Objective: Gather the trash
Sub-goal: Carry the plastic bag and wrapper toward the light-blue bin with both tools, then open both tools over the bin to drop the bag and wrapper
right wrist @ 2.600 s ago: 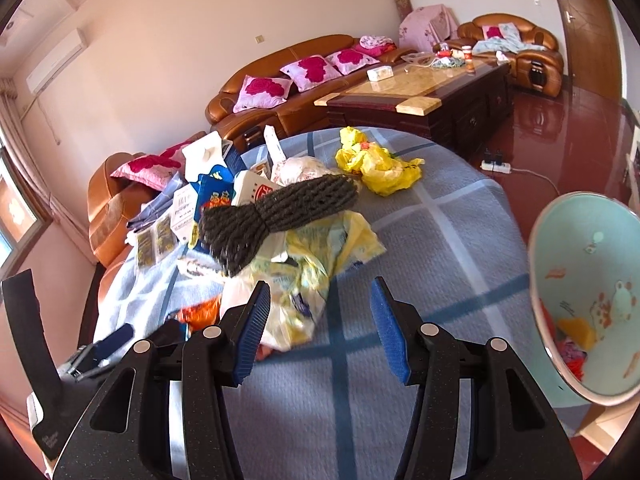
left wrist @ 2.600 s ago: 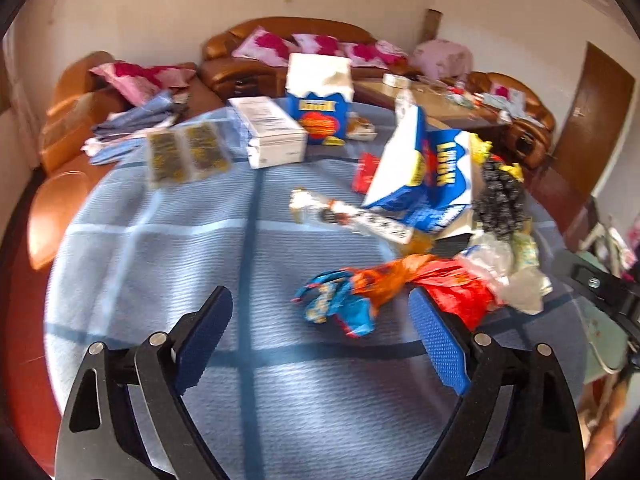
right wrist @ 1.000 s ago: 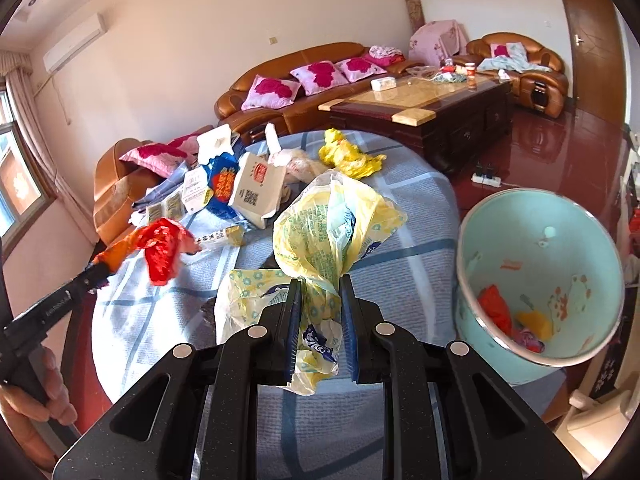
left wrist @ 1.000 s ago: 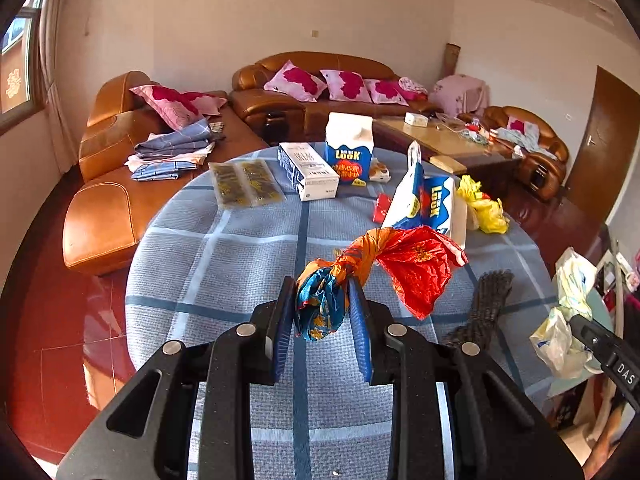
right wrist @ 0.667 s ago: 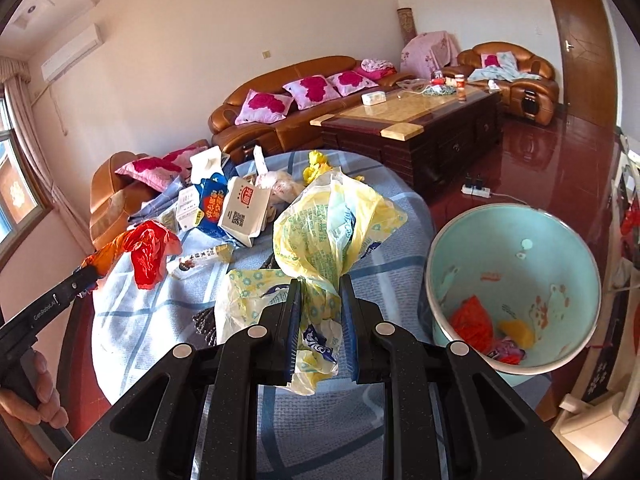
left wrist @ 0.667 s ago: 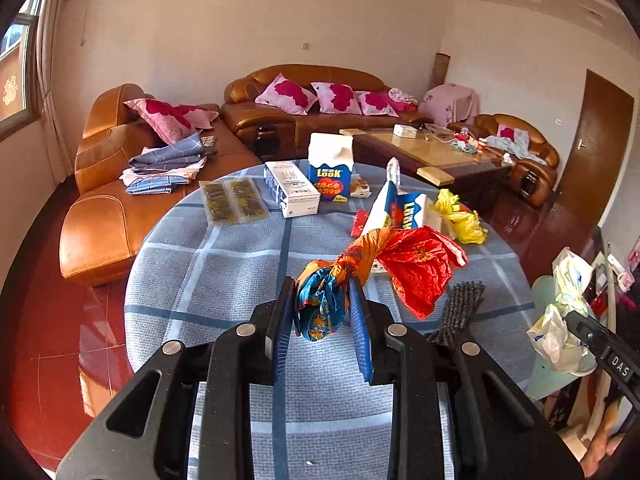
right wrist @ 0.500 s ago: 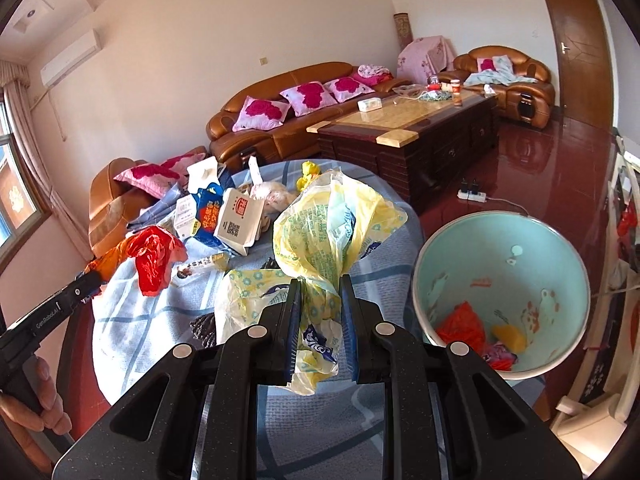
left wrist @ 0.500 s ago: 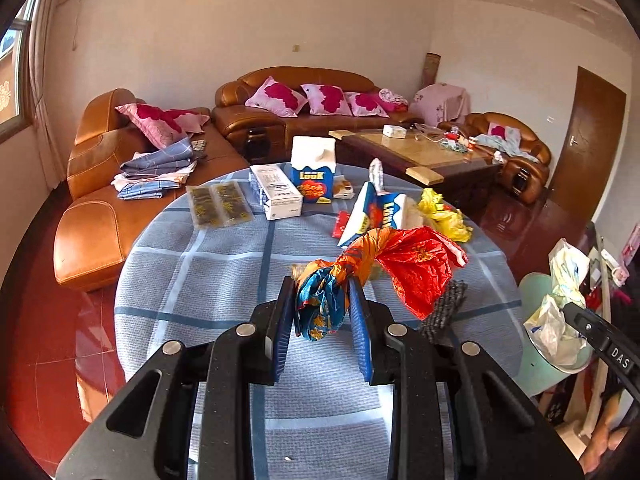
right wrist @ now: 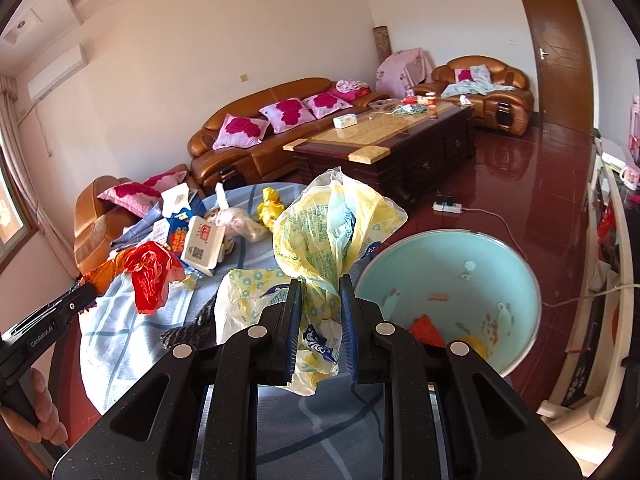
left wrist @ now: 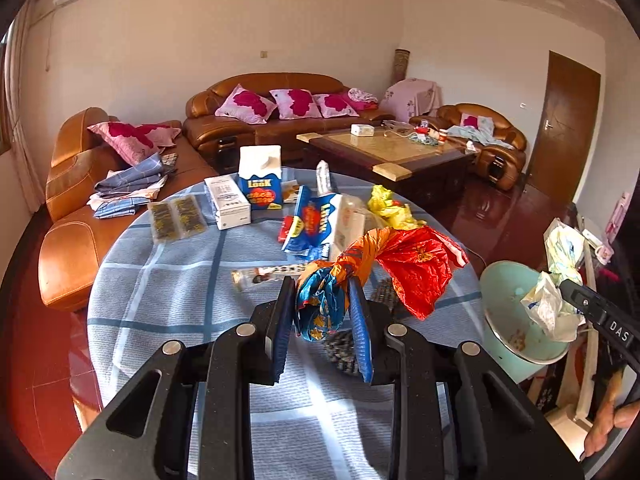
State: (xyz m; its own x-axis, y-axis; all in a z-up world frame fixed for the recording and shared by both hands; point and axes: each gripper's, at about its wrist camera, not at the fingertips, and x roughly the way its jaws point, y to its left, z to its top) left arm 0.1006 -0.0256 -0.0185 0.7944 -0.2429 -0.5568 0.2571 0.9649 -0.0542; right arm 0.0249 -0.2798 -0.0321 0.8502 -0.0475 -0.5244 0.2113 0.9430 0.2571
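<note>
My left gripper (left wrist: 322, 312) is shut on a crumpled red, orange and blue wrapper (left wrist: 416, 268) and holds it above the round blue-checked table (left wrist: 168, 276). My right gripper (right wrist: 319, 316) is shut on a bunch of yellow and white plastic bags (right wrist: 328, 224), held up next to the mint-green bin (right wrist: 516, 264) at the table's right edge. The bin holds a red and a yellow scrap (right wrist: 428, 330). In the left wrist view the bags (left wrist: 556, 300) hang over the bin (left wrist: 500, 320). The wrapper also shows in the right wrist view (right wrist: 150, 276).
On the table lie Look cartons (left wrist: 260, 184), a white box (left wrist: 230, 202), a torn blue box (left wrist: 316, 220), a yellow bag (left wrist: 390, 208), sachets (left wrist: 176, 216), a dark net (left wrist: 344, 348). Brown sofas (left wrist: 280, 120) and a coffee table (left wrist: 392, 152) stand behind.
Both grippers closed on their trash and lifted it off the table. Both have since drawn back from the table; the bin has come closer under the right gripper's bags.
</note>
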